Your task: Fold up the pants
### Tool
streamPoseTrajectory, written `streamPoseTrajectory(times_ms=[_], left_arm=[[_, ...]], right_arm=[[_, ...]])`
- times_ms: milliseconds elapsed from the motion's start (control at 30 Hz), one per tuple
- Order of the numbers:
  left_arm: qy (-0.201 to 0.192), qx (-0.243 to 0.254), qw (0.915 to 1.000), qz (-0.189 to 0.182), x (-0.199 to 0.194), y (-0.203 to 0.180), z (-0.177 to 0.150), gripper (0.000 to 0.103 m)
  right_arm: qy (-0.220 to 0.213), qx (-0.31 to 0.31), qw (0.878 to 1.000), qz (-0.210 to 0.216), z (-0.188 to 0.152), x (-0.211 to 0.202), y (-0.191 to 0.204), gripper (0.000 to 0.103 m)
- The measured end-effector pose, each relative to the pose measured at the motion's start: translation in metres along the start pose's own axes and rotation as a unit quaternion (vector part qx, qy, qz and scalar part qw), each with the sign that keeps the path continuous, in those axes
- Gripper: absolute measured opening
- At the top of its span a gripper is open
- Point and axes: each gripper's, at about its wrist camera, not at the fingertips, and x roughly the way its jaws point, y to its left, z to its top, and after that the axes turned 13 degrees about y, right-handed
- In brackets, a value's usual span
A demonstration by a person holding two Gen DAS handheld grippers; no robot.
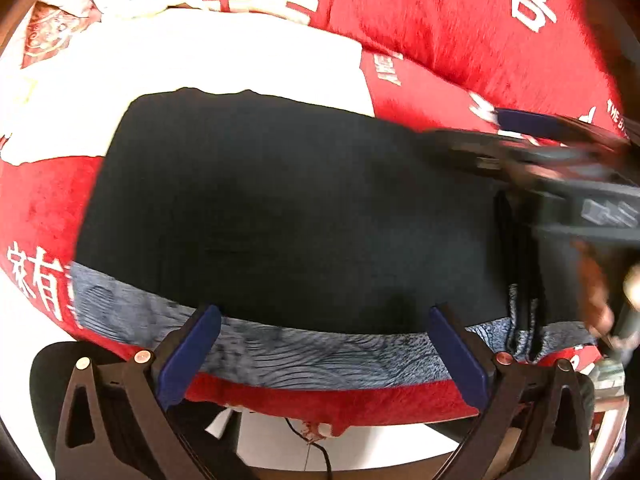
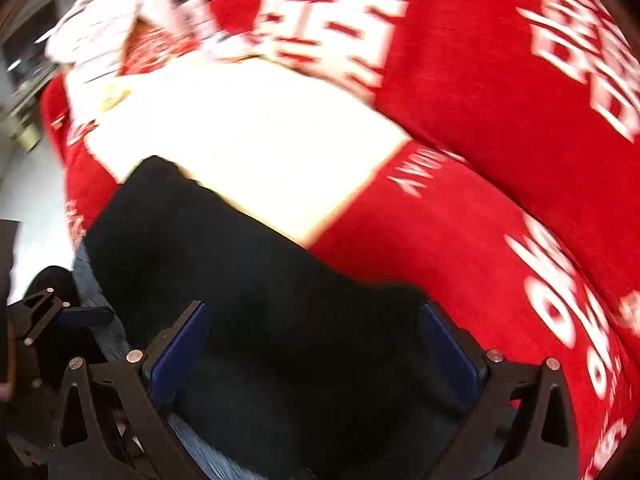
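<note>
Left gripper [image 1: 324,354]: one, nearest the left wrist camera; two blue pads spread wide apart, nothing between them, hanging over the near edge of the pants.
Pants [image 1: 280,216]: one dark folded bundle, lying flat on the blanket; its grey fleecy lining [image 1: 280,352] shows along the near edge.
Blanket [image 1: 460,40]: one, red plush with white characters and a large white patch beyond the pants.
Right gripper [image 1: 532,148]: seen blurred at the right of the left wrist view, over the pants' right end; from here I cannot tell how its jaws stand.
Cord [image 1: 320,452]: one thin black one, below the blanket's edge.

Right gripper [image 2: 314,356]: in its own view, two blue pads wide apart, empty, straddling the pants [image 2: 248,272] just below.
Blanket [image 2: 480,100]: red and white, blurred, beyond the pants.
Left gripper [image 2: 60,320]: partly visible at the left edge.
</note>
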Motion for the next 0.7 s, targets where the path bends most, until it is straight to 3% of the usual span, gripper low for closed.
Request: streamPoseTrajectory(times_ms=[167,300,400,500,533,567,700], left_arm=[[0.008,-0.016,0.9996,0.024,0.000,0.037,0.005,0.103],[0.004,-0.032,0.9994,-0.008,-0.006,0.062,0.007,0.103],[-0.007,-0.028,0.9992,-0.026,-0.013,0.073,0.005,0.103],[-0.015,-0.022,0.9992,-0.029,-0.020,0.085,0.005,0.103],[-0.019,-0.019,0.9990,-0.036,-0.022,0.092,0.006,0.103],[-0.020,-0.017,0.9987,-0.043,-0.024,0.097,0.007,0.103],[-0.017,0.009,0.9955,-0.093,-0.026,0.120,0.020,0.103]], right_arm=[[0.050,-0.112,0.991,0.048,0.052,0.044,0.037,0.103],[0.103,-0.181,0.974,0.084,0.074,0.082,0.062,0.103],[0.145,-0.227,0.957,0.106,0.078,0.100,0.079,0.089],[0.141,-0.240,0.954,0.113,0.075,0.086,0.075,0.051],[0.134,-0.242,0.955,0.109,0.072,0.079,0.072,0.030],[0.121,-0.245,0.956,0.108,0.069,0.069,0.069,0.022],[0.079,-0.267,0.956,0.093,0.052,0.042,0.079,0.017]])
